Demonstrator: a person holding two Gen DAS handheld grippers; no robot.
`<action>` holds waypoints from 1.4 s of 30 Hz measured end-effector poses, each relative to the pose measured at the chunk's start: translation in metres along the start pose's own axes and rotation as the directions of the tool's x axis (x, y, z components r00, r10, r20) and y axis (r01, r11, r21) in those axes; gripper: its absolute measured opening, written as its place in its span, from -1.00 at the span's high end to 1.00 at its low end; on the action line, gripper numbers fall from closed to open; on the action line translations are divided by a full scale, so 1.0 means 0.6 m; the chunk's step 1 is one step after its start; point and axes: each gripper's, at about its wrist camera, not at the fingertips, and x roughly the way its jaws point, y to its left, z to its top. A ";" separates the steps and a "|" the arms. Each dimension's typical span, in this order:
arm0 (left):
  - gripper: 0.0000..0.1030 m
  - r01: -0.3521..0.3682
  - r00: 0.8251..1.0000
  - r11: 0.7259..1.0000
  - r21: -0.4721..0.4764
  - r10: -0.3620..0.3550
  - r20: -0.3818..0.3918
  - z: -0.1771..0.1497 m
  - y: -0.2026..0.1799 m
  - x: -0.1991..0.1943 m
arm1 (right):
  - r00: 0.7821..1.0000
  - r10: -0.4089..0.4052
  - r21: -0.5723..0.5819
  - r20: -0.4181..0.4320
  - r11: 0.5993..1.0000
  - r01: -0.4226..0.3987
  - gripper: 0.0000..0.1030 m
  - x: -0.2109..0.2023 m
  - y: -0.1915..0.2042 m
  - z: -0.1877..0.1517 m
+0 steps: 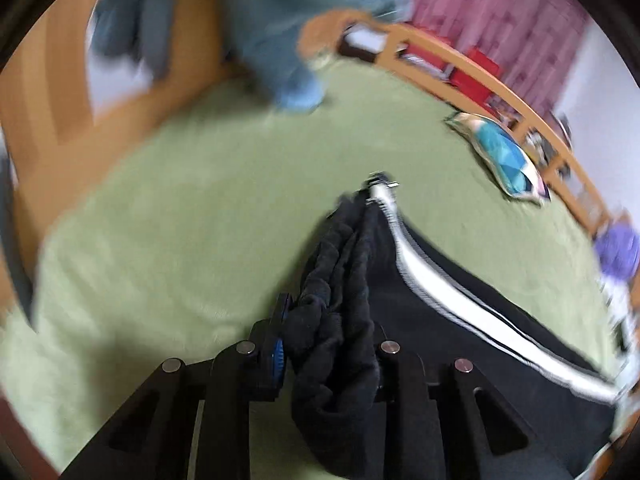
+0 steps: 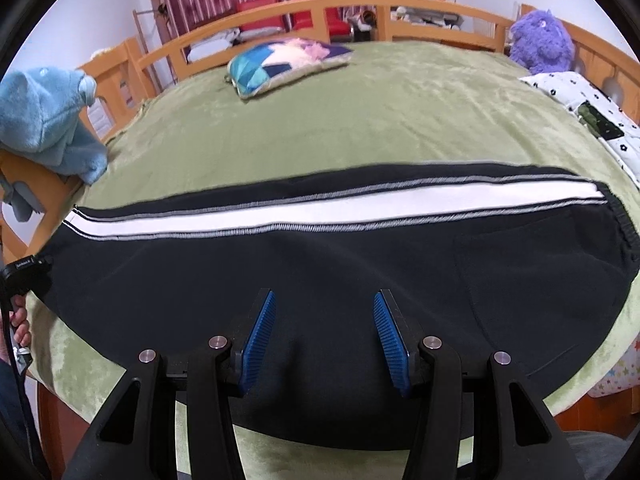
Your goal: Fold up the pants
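Black pants (image 2: 320,260) with a white side stripe (image 2: 320,208) lie lengthwise across the green bed cover, folded leg on leg, waistband at the right. My right gripper (image 2: 324,336) is open just above the pants' near edge, blue pads (image 2: 260,332) apart, holding nothing. My left gripper (image 1: 320,344) is shut on the bunched black cuff end (image 1: 340,320) of the pants; in its blurred view the pants (image 1: 460,320) stretch away to the right. In the right wrist view the left gripper (image 2: 24,272) shows at the pants' left end.
Green bed cover (image 2: 320,120) inside a wooden bed rail (image 2: 320,8). A patchwork cushion (image 2: 280,64) lies at the far side, a blue plush (image 2: 44,116) at the left corner, a purple plush (image 2: 540,40) and a patterned cloth (image 2: 592,108) at the right.
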 end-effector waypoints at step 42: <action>-0.38 0.417 0.906 0.826 0.379 -0.342 -0.251 -0.240 -0.430 -0.129 | 0.977 0.214 0.103 -0.017 0.972 -0.211 -0.04 0.003 -0.093 -0.006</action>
